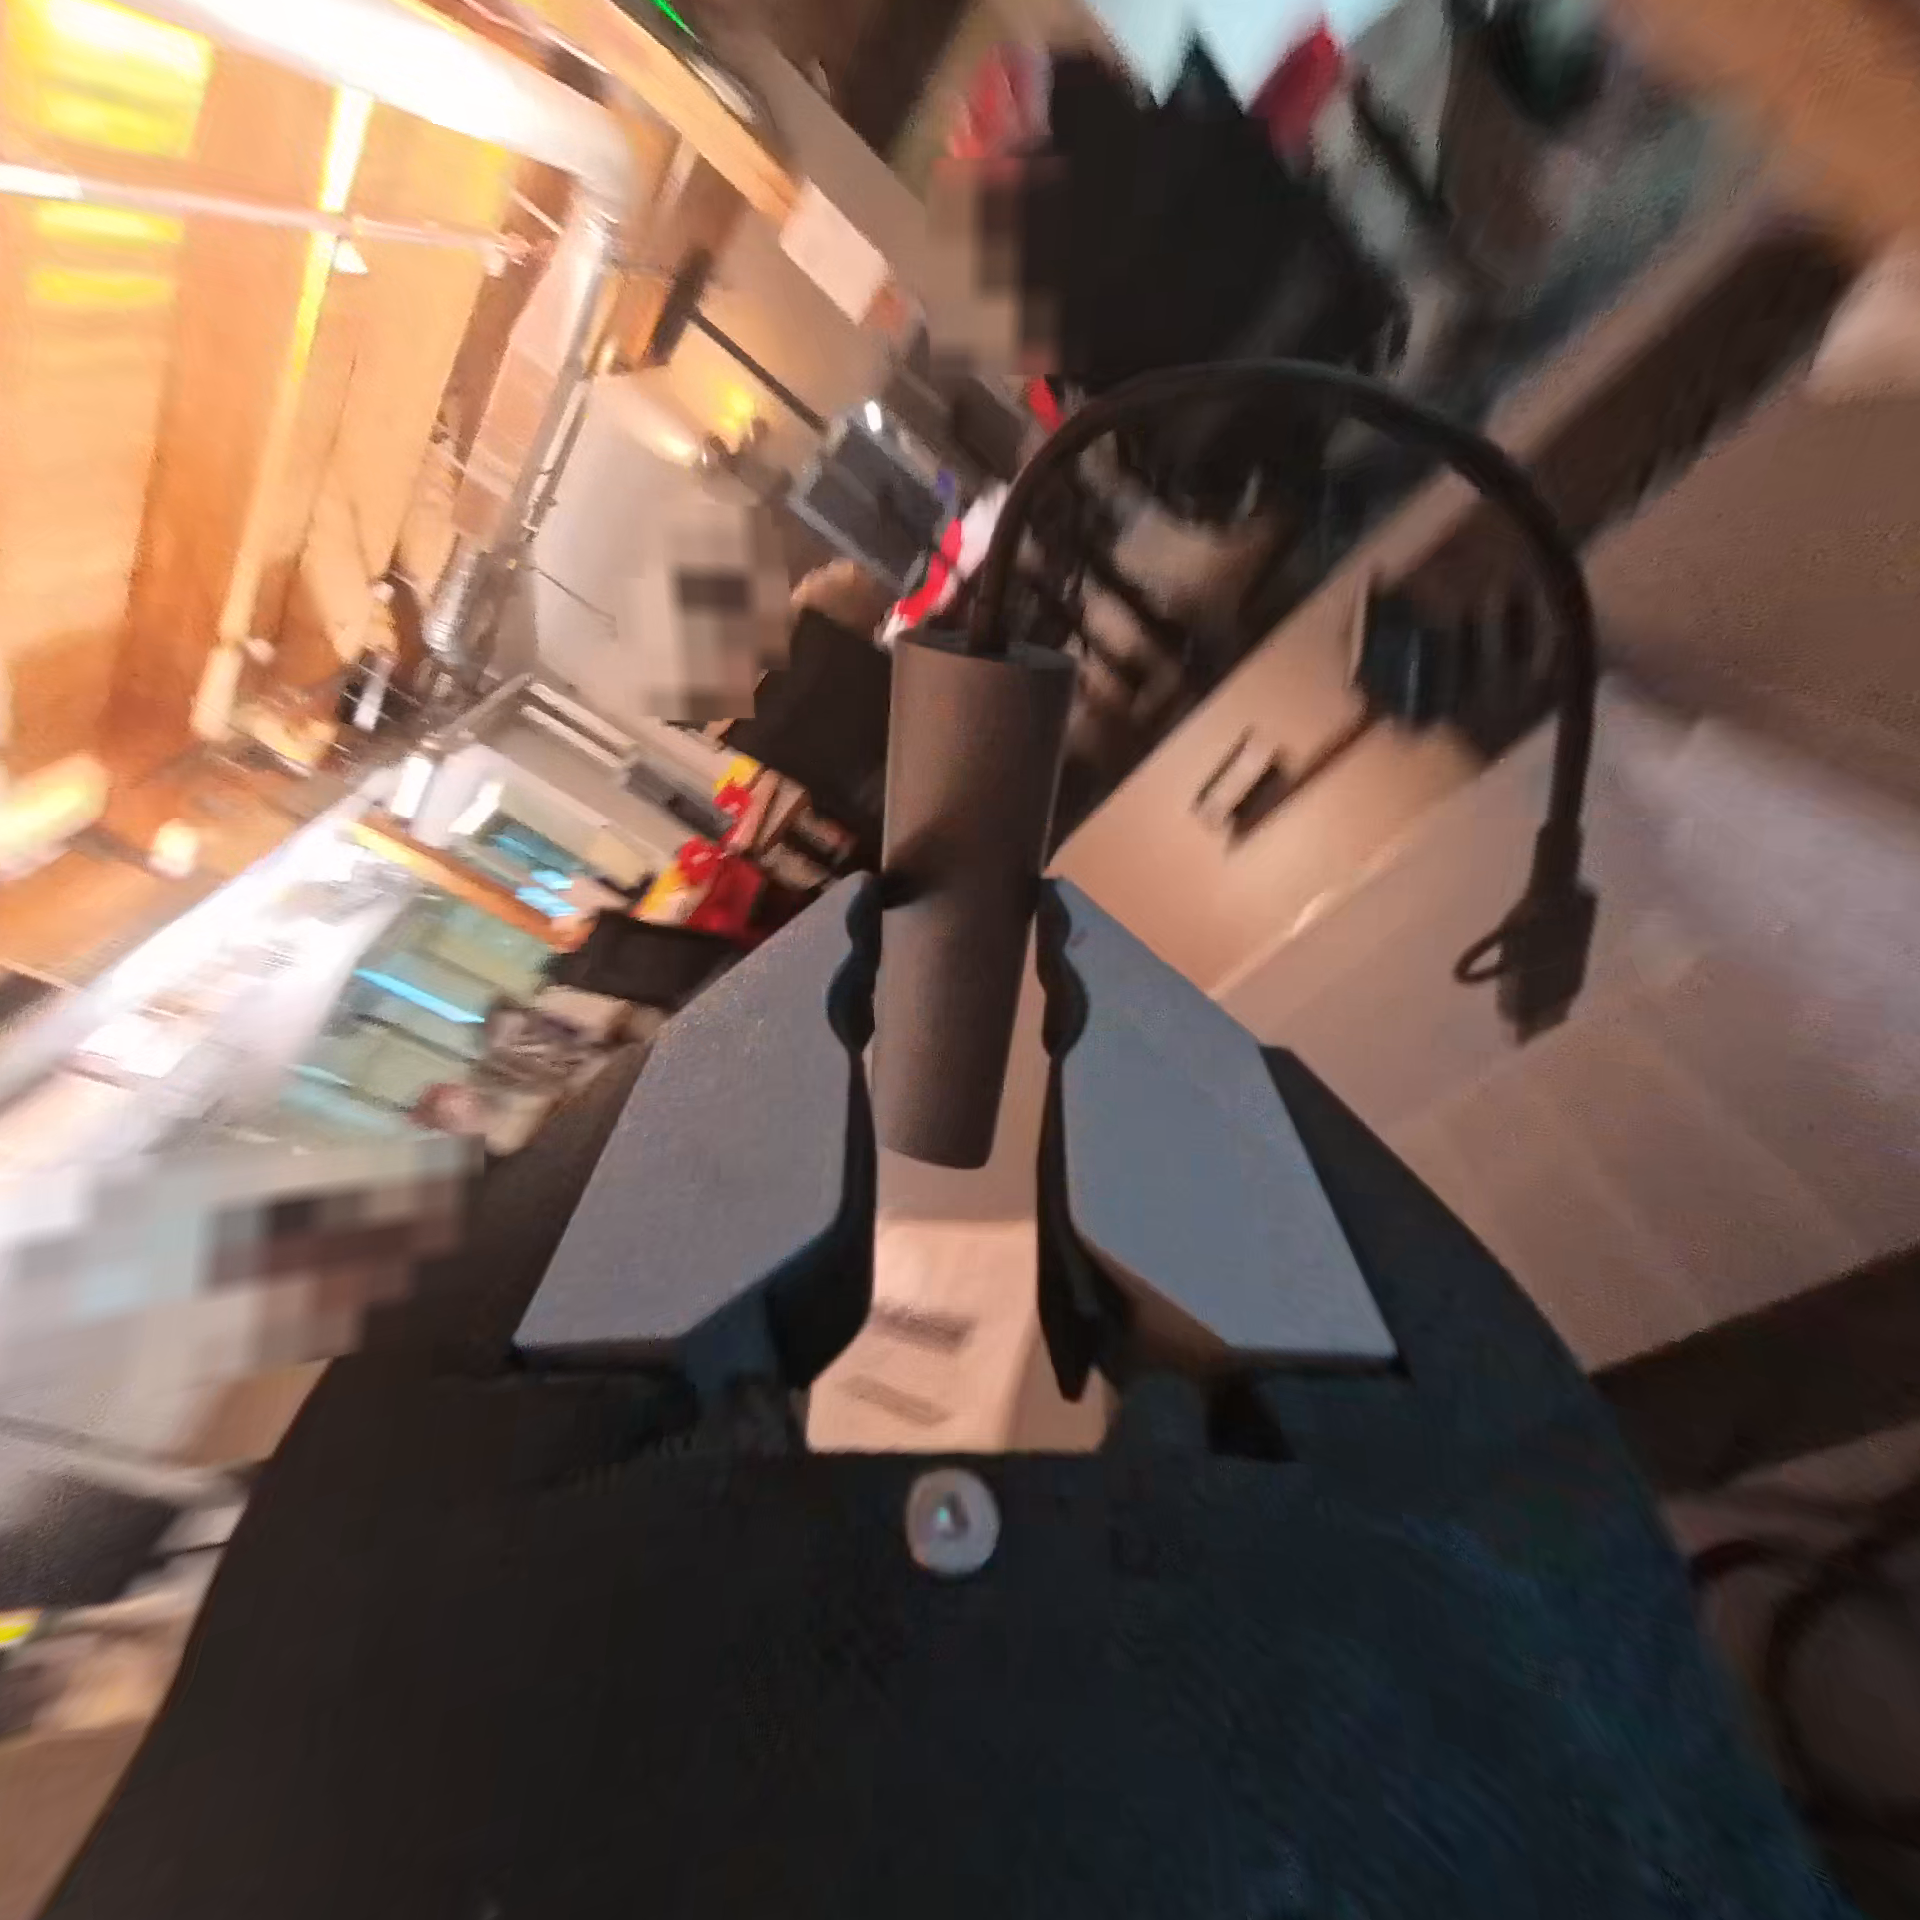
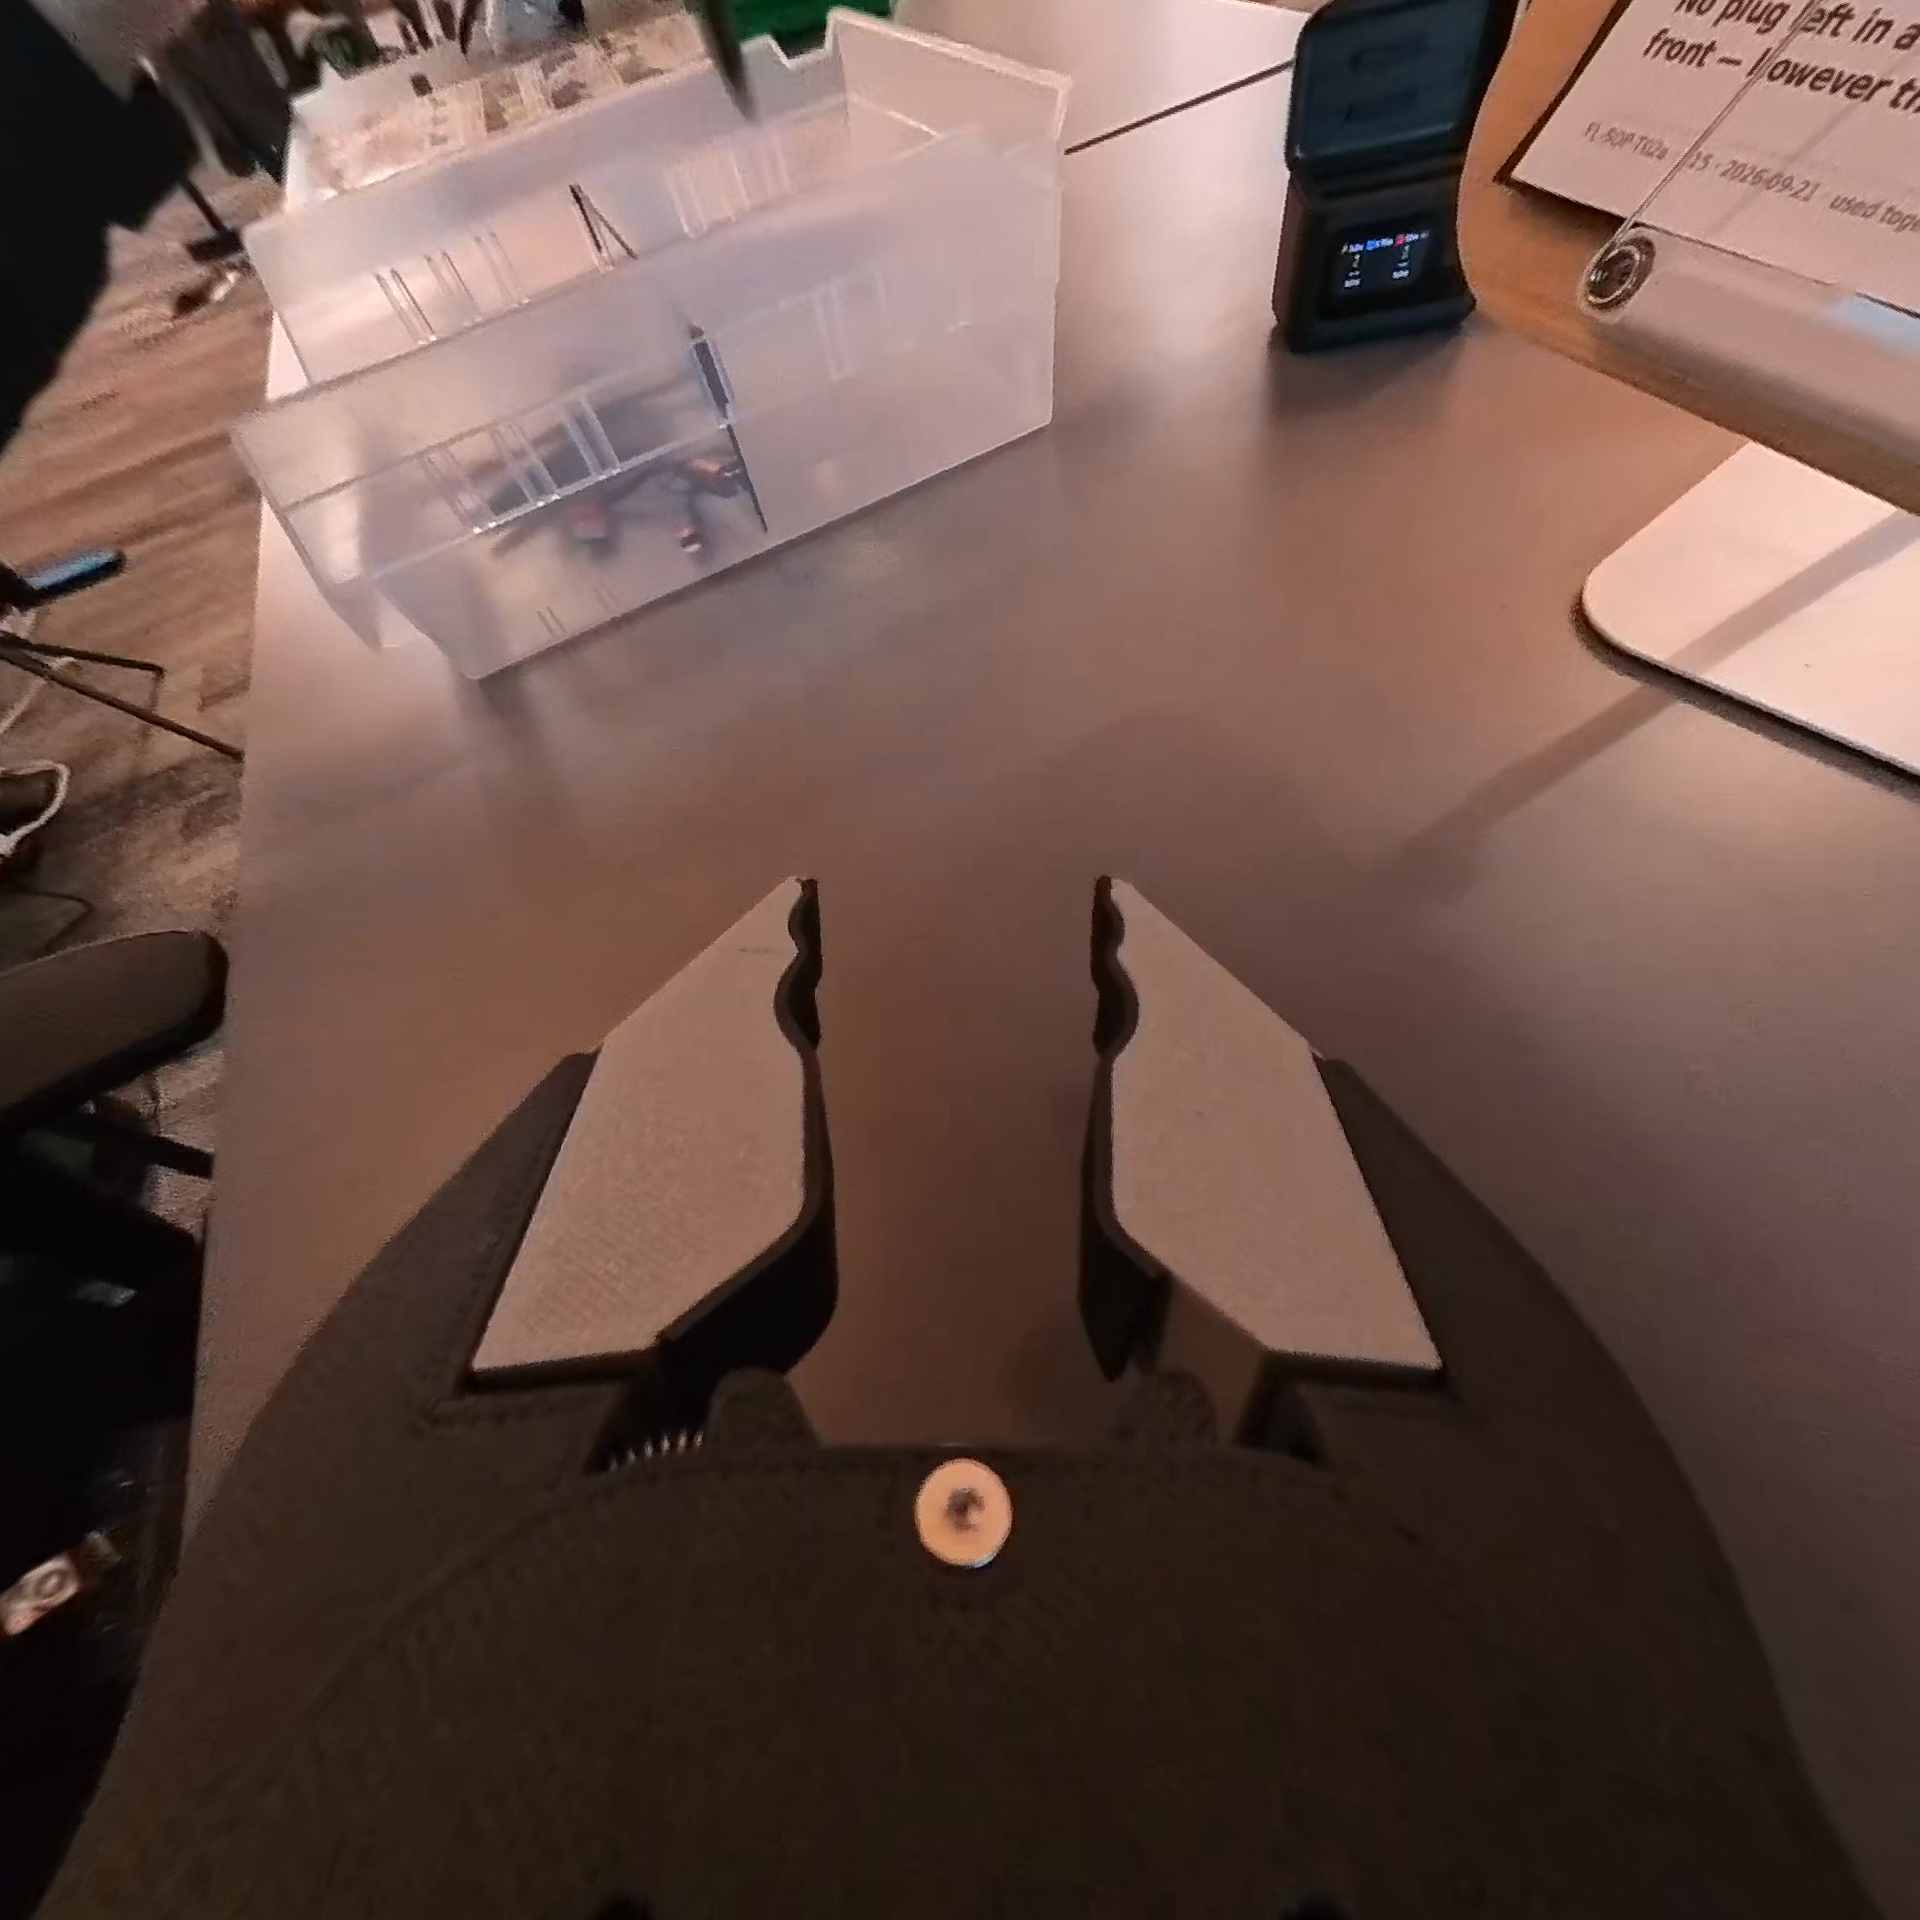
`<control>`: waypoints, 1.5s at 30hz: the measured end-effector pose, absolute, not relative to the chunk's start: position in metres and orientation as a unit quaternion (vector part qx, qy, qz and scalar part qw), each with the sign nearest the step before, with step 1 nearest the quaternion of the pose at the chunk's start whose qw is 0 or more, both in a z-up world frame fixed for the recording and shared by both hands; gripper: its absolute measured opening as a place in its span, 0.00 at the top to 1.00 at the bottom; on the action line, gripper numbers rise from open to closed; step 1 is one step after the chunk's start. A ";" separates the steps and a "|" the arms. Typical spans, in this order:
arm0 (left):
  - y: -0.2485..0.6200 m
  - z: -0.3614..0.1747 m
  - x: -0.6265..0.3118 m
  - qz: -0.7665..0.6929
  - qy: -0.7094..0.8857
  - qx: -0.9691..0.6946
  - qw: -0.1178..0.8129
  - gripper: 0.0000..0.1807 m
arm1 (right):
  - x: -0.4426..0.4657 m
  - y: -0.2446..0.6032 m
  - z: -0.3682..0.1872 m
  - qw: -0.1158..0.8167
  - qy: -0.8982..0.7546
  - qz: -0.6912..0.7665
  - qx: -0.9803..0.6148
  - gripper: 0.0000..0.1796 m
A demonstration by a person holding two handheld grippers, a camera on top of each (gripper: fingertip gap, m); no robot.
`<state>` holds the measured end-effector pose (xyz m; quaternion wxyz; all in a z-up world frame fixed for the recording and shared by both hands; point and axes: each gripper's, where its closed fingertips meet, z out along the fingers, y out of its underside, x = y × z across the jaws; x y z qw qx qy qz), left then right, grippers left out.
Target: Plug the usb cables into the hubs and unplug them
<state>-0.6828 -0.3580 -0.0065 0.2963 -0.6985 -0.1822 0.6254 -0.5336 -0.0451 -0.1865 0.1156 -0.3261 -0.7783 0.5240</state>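
My left gripper [image 1: 956,935] is shut on a dark slim USB hub [image 1: 971,873], held up in the air and standing nearly upright between the fingers. The hub's short dark cable [image 1: 1351,416] arcs up and over to the right, and its plug [image 1: 1548,935] hangs free. The left wrist view is blurred by motion. My right gripper [image 2: 956,935] is open and empty, low over the brown table [image 2: 1039,779]. A frosted plastic bin [image 2: 665,343] with dividers stands ahead on the left and holds dark cables with red-tipped plugs [image 2: 634,499].
A black charger block with a small lit screen [image 2: 1371,187] stands at the back right. A white stand base [image 2: 1766,623] holds a printed sheet [image 2: 1766,114] at the right. The table's left edge drops to the floor [image 2: 114,436]. A person's shoe [image 2: 31,800] shows at the far left. Some 40 cm of space lies between my two pairs of fingers.
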 end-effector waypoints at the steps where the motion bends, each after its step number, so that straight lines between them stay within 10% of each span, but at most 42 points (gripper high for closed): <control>1: -0.347 0.009 -0.671 0.599 -0.205 -0.677 0.375 0.85 | -0.535 -0.045 -0.187 0.117 -0.778 0.524 -0.326 0.72; 6: -0.269 0.063 -0.576 0.383 -0.199 -0.562 0.706 0.85 | -0.532 -0.047 -0.169 0.125 -0.761 0.568 -0.289 0.72; 13: -0.162 0.022 -0.461 0.101 -0.142 -0.529 0.830 0.85 | -0.471 -0.062 -0.075 0.090 -0.647 0.745 -0.131 0.73; 22: -0.113 -0.052 -0.481 0.077 -0.273 -0.545 0.789 0.85 | -0.473 -0.085 -0.085 0.397 -0.662 0.632 -0.066 0.73; 37: -0.192 -0.035 -0.517 0.210 -0.326 -0.541 0.746 0.82 | -0.521 -0.027 -0.109 0.244 -0.688 0.631 -0.264 0.93; 45: -0.393 -0.089 -0.565 0.318 -0.401 -0.739 0.439 0.83 | -0.539 -0.012 -0.139 0.315 -0.747 0.522 -0.267 0.93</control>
